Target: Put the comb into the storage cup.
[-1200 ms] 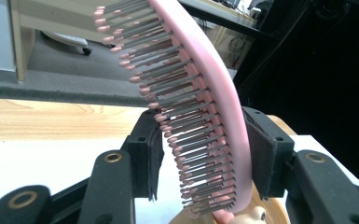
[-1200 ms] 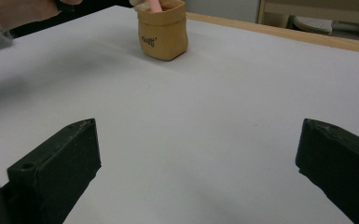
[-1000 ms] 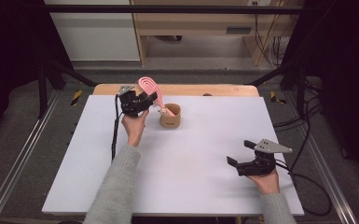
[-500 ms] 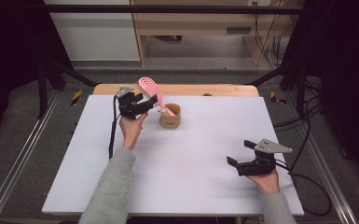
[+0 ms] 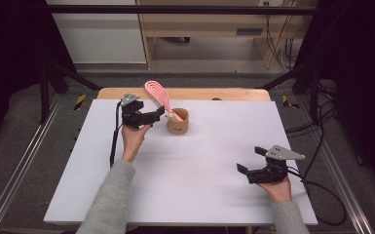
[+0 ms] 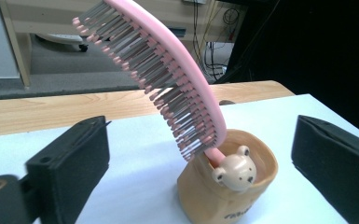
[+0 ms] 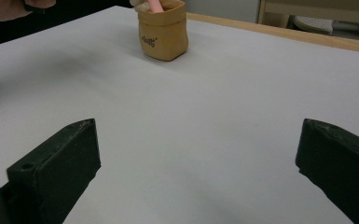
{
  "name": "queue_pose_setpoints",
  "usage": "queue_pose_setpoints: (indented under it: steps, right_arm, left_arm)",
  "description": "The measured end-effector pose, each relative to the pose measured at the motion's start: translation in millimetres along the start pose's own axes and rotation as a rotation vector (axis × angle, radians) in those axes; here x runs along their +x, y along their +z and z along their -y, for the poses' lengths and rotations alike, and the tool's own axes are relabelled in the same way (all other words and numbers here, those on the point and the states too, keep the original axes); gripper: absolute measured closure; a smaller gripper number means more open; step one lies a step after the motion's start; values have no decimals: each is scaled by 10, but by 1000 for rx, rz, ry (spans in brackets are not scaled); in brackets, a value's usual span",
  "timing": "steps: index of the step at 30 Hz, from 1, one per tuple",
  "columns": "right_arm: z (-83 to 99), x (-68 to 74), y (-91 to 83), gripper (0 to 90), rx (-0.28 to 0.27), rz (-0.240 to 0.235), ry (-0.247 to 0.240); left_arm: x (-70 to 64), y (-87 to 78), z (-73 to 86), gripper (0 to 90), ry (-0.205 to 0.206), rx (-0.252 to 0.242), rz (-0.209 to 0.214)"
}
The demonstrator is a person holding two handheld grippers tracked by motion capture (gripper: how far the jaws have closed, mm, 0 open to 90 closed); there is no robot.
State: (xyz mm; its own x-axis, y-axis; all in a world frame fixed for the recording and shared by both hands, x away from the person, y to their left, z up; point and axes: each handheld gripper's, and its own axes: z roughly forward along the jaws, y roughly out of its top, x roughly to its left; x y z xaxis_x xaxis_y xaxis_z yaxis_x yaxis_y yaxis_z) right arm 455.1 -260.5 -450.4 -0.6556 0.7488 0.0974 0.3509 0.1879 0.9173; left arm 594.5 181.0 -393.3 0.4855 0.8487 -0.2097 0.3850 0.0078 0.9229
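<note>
High view: your left tongs [image 5: 159, 112] have drawn back a little from the brush [image 5: 157, 94], jaws apart, leaving it propped in the cup [image 5: 178, 122] on the tabletop [image 5: 199, 165], so the placing looks done; right tongs [image 5: 247, 171] rest open.

The hairbrush [image 6: 168, 79] is pink, its bristles grey with pink tips. It stands in a tan cup [image 5: 178, 121] with small dark lettering on its side, and a cream bear head [image 6: 235, 171] with dark dot eyes sits at the rim. Both grippers, left [image 5: 159, 112] and right [image 5: 250, 161], are black with grey top plates. The tabletop [image 5: 199, 170] is white, with a light wood strip [image 5: 224, 94] along the far edge. The sleeves [image 5: 108, 200] are grey.
</note>
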Motion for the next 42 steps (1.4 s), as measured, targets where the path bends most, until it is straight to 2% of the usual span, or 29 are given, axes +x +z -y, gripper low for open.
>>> queue_pose_setpoints:
  steps: [2,16,23,34,42]
  right_arm:
    - [0,0,0,2,0,-1,0]
    - [-1,1,1,2,-2,3,7]
    - [0,1,2,1,-2,2,7]
    - [2,1,9,1,-2,4,4]
    - [9,6,19,1,4,4,1]
  left_arm:
    - [-8,-47,3,13,10,-6,-7]
    - [-25,-365,-5,0,58,-18,82]
    - [-63,-528,8,0,102,-11,111]
    - [-68,-817,156,0,148,-12,155]
    - [-8,-920,312,0,150,8,172]
